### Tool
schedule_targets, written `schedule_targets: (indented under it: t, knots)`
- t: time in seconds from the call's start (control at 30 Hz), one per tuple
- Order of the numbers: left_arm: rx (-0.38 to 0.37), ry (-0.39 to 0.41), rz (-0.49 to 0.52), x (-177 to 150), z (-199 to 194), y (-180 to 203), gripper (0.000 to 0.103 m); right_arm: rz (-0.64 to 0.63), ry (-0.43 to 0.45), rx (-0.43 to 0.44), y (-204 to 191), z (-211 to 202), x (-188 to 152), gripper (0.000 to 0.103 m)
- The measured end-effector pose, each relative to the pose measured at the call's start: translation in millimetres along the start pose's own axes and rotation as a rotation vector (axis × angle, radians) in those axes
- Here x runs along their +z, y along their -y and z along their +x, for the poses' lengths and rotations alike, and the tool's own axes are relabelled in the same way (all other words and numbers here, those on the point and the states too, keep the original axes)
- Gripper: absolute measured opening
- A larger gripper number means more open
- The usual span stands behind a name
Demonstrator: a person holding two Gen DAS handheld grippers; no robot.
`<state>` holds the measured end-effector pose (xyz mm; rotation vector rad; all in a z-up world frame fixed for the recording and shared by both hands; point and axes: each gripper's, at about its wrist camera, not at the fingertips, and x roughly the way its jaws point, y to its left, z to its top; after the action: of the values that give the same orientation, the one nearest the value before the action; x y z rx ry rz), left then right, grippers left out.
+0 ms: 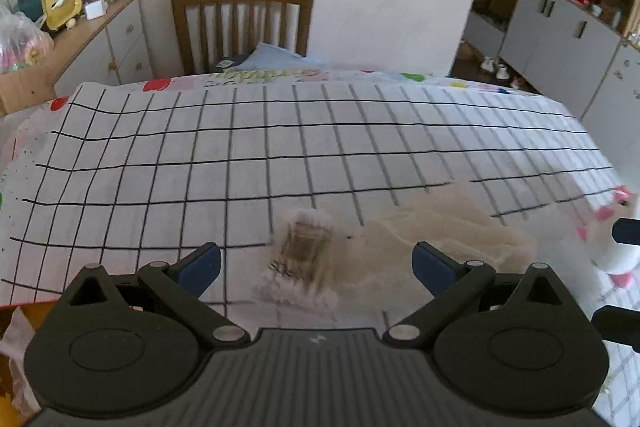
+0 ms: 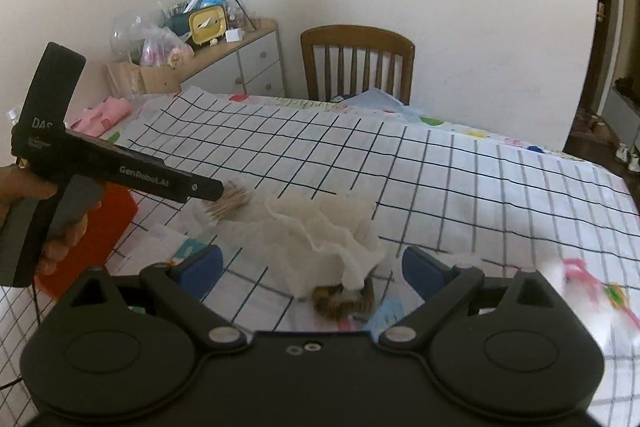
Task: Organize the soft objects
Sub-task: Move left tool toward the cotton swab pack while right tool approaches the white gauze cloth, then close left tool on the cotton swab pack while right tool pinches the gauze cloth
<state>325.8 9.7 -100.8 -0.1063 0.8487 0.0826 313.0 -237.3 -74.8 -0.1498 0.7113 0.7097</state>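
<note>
- Left wrist view: the left gripper (image 1: 316, 263) is spread wide and empty, held above the gridded cloth (image 1: 280, 147). A blurred brown bundle (image 1: 306, 247) is seen between its fingers, slightly beyond the tips; the crumpled towel (image 1: 452, 223) lies just right of it. With this blur, the bundle could be missed or knocked aside if the jaws are closed too soon.
- Right wrist view: the right gripper (image 2: 312, 267) is likewise spread, nothing pinched. The towel (image 2: 320, 231) lies between and just beyond its fingers, draped over a brown scrunchie (image 2: 344, 301) at the near edge. One loose layer might be caught and the rest dragged. A white plush (image 2: 580, 283) lies near right, blurred.
</note>
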Motion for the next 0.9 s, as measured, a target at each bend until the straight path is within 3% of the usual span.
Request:
schedule_targets:
  t: [0.33, 0.6, 0.8, 0.9]
  knots:
    - [0.061, -0.065, -0.039, 6, 43, -16, 0.102, -0.027, -0.084, -0.006, 4, 73, 10, 0.096]
    - [0.046, -0.072, -0.015, 5, 56, -17, 0.101, -0.016, -0.14, -0.018, 6, 112, 10, 0.095]
    - [0.025, -0.092, -0.021, 0, 62, -16, 0.086, -0.009, -0.178, -0.023, 6, 125, 6, 0.088]
    - [0.022, -0.094, -0.032, -2, 62, -16, 0.074, -0.02, -0.178, -0.041, 4, 127, 6, 0.082]
